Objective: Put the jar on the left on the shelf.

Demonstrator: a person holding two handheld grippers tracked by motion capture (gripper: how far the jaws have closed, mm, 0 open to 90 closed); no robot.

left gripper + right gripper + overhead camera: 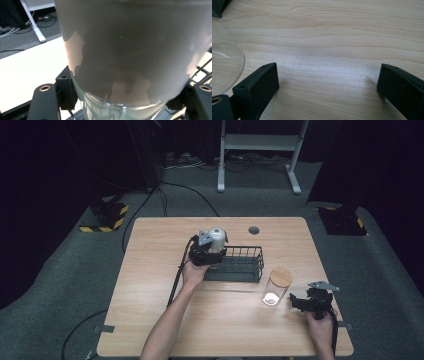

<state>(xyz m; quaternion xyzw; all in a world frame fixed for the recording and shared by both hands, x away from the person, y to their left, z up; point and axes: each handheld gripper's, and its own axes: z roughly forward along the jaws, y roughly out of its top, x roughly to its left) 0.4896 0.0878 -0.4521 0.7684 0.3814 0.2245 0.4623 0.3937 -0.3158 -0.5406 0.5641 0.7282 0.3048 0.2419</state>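
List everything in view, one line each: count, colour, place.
Table: one, light wood, centre of the room.
Wire basket: one, black, middle of the table.
Can: one, silver-grey, held above the basket's left end.
Glass jar: one, clear with a wooden lid, on the table right of the basket.
Stand: one, white, on the floor behind the table.
Cables: several, black, on the grey floor.
Left claw: one, black, shut on the can.
Right claw: one, black, open, beside the jar.

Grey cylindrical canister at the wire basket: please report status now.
Left claw shut on grey cylindrical canister, above black wire basket. Right claw open, nothing between, beside clear glass jar with wooden lid. Nothing seen blocking.
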